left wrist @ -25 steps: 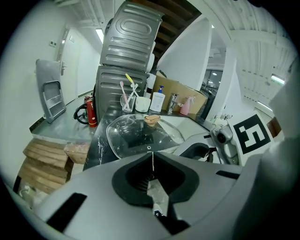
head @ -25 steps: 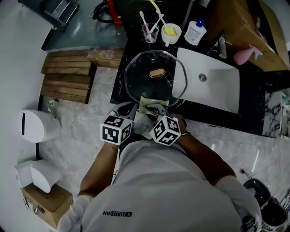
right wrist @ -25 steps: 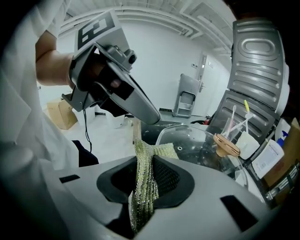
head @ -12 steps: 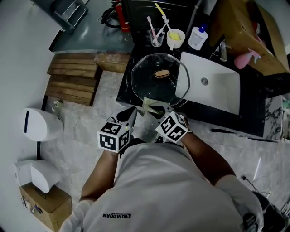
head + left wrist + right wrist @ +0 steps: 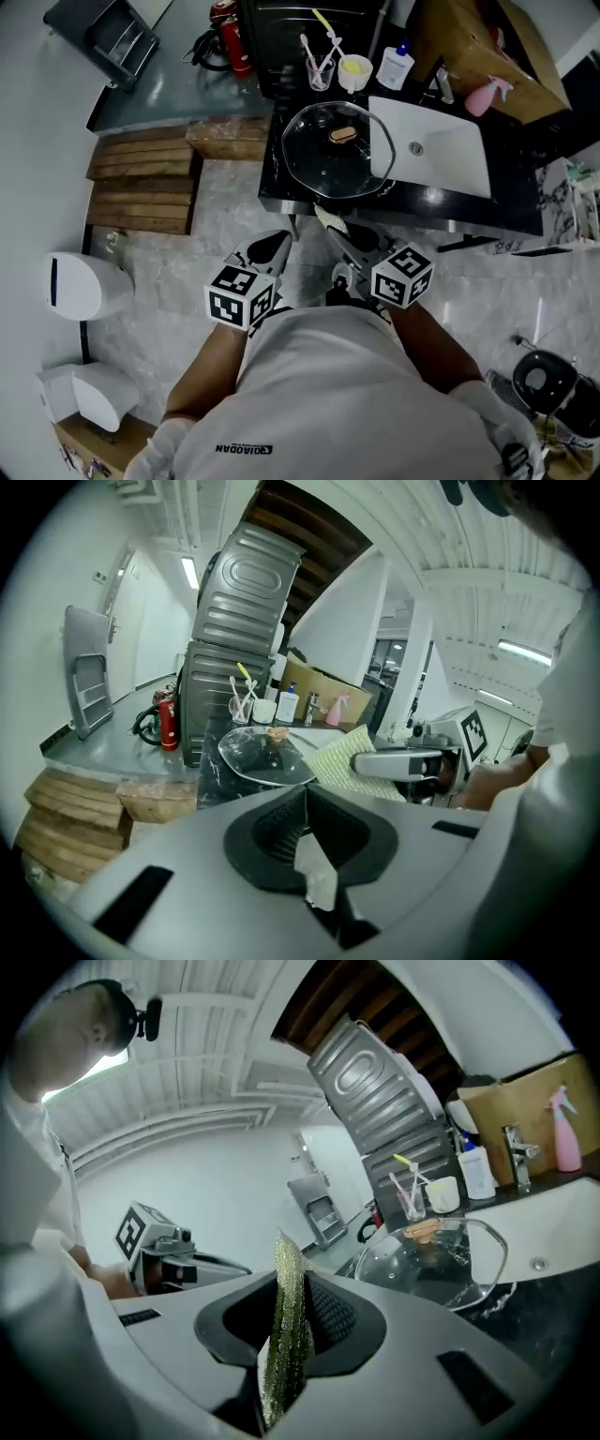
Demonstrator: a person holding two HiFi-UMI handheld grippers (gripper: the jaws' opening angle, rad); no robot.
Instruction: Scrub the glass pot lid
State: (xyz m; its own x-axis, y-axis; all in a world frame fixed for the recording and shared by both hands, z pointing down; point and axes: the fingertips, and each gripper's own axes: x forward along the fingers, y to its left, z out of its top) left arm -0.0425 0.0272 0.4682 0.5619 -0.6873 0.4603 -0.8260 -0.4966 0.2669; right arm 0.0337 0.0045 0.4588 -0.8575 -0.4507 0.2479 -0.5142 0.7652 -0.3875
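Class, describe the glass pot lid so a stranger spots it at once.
Find the black counter with its white sink. Left of that sink lies the glass pot lid. It alone is round and clear, with a tan knob.

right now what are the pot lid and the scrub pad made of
Round clear pot lid: glass, glossy; the dark counter shows through it and it glints. Its oval tan knob looks like wood or plastic, unclear. Thin yellow-green scrub pad: coarse woven fibre, probably synthetic, with a rough glittery surface.
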